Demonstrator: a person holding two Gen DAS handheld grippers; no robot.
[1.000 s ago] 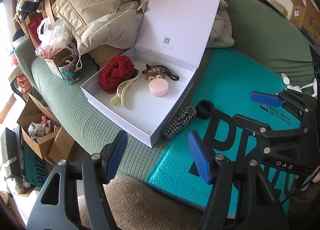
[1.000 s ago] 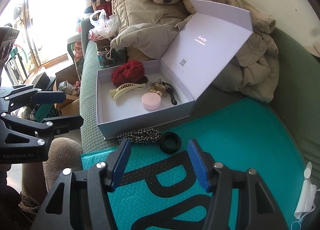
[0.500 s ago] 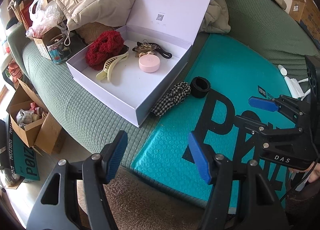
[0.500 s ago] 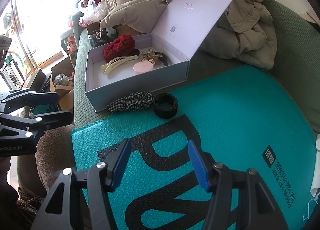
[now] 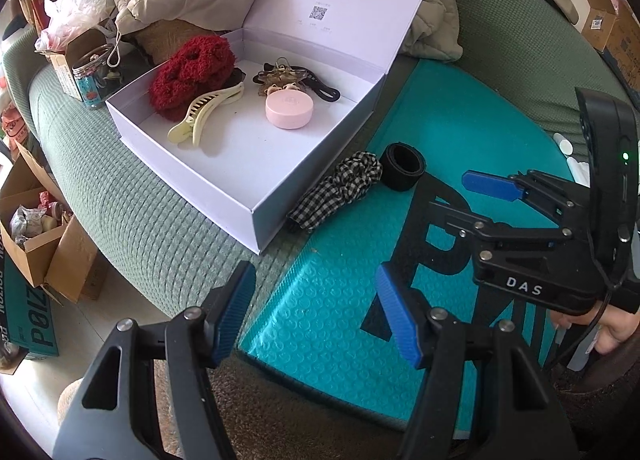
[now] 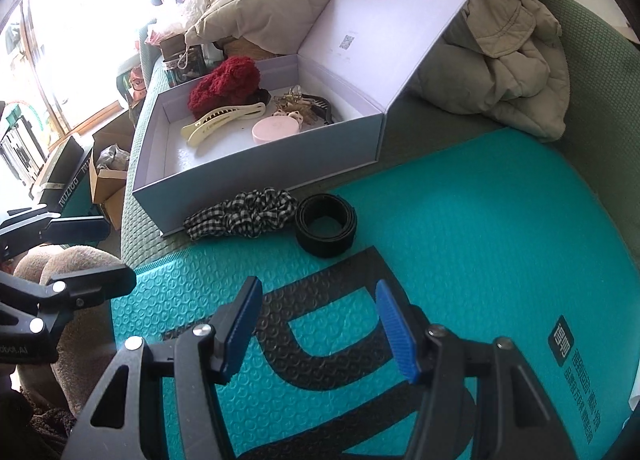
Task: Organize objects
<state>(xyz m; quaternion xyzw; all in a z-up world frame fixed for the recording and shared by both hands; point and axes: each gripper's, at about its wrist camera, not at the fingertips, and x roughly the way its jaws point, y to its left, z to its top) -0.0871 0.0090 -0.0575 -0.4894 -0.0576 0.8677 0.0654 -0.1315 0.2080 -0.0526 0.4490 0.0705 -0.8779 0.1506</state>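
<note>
Both tongs had sunk closer to the teal mat point(image 6: 480, 219). The left tongs point(image 5: 316, 312) and right tongs point(image 6: 316, 328) stood half open, empty. Ahead of them lay the checked scrunchie point(image 6: 244, 213) touching the black band point(image 6: 326, 223), beside the open box point(image 5: 256, 163).

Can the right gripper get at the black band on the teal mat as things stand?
Probably yes. The right gripper is open and empty, and the black band lies just ahead of its fingers on the teal mat. Only the checked scrunchie touches the band's side.
</note>
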